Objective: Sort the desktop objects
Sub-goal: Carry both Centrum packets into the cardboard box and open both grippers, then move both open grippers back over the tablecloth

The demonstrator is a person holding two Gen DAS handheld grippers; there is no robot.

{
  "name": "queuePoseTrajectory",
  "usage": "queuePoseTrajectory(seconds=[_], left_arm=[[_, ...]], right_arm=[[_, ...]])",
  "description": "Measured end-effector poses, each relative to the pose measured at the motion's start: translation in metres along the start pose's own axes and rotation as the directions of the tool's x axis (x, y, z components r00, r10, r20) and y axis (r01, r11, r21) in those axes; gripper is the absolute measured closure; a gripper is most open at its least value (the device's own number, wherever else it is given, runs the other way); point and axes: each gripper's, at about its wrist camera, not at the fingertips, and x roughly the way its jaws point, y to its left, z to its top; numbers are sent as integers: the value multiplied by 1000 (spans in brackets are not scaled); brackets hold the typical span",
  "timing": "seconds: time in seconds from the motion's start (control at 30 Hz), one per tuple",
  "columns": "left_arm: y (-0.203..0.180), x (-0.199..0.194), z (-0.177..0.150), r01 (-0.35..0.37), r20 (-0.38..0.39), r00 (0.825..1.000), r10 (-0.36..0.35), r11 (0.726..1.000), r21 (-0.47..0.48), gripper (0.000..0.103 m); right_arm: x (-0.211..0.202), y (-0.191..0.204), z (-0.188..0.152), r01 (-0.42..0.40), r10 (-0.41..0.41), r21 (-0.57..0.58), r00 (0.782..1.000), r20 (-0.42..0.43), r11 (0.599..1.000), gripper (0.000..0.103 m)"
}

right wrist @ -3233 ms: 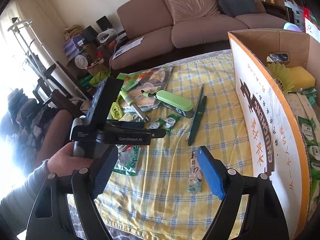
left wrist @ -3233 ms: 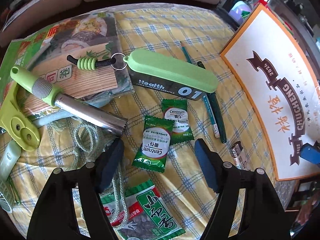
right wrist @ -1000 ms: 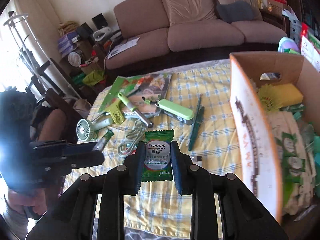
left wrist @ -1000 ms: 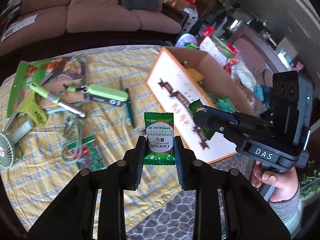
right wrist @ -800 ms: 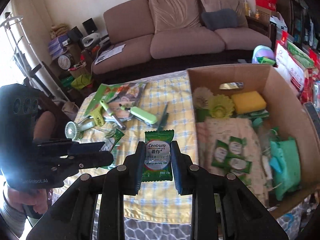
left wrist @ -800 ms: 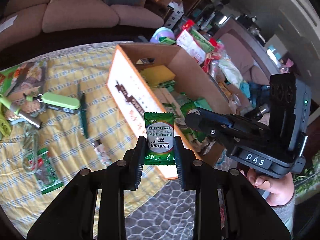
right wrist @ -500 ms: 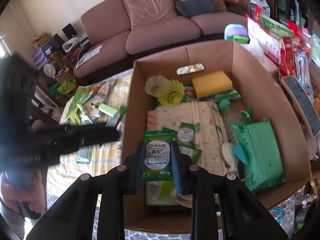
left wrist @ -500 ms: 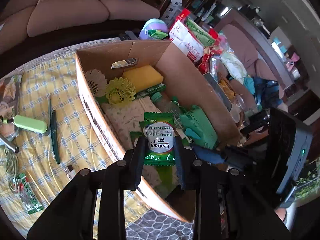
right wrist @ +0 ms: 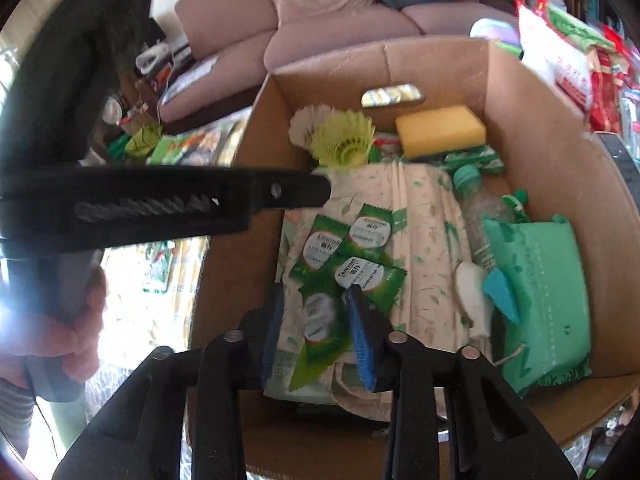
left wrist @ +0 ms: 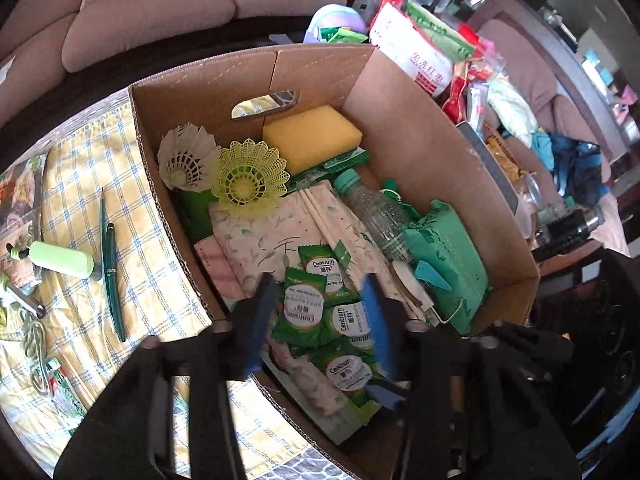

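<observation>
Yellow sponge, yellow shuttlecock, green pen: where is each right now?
yellow sponge [left wrist: 312, 136], left wrist view, top face.
yellow shuttlecock [left wrist: 250, 178], left wrist view, mesh skirt.
green pen [left wrist: 111, 272], left wrist view, mid barrel.

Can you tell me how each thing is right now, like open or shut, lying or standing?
Left gripper: jaws opening, green packet between them, pads off it.
Right gripper: jaws opening, packet loose between them.
Cardboard box: open, nearly full.
Plastic bottle: capped, lying down.
Green pen: lying on the cloth.
</observation>
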Motion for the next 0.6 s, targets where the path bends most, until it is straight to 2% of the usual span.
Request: queuePoseTrajectory(seconds=[0.17, 0.23, 0.4, 0.47, 0.57, 0.6], left_arm=[[-5, -15, -4, 10, 22, 1000, -10, 1000, -6, 41], [-5, -26, -5, 20, 40, 999, -19, 1000, -11, 36], [1, -70, -18, 7, 124, 992, -3, 1000, -28, 6], [7, -88, -25, 0, 155, 988, 5, 999, -33, 0], [16, -109, -36, -34, 170, 985, 39, 999, -33, 0], [19, -115, -40, -38, 169, 985, 44, 999, -36, 0]], right_arm=[[-30, -9, -3, -1, -2, 41, 998, 69, 999, 58], [-38, -7, -4, 11, -15, 45, 997, 82, 999, 52], [-52, 5, -5, 20, -24, 36, 995, 99, 999, 34], [-56, 12, -5, 28, -31, 32, 994, 104, 999, 27], [-61, 24, -6, 34, -36, 25, 993, 114, 999, 22], [-62, 28, -7, 40, -42, 23, 992, 117, 999, 17]])
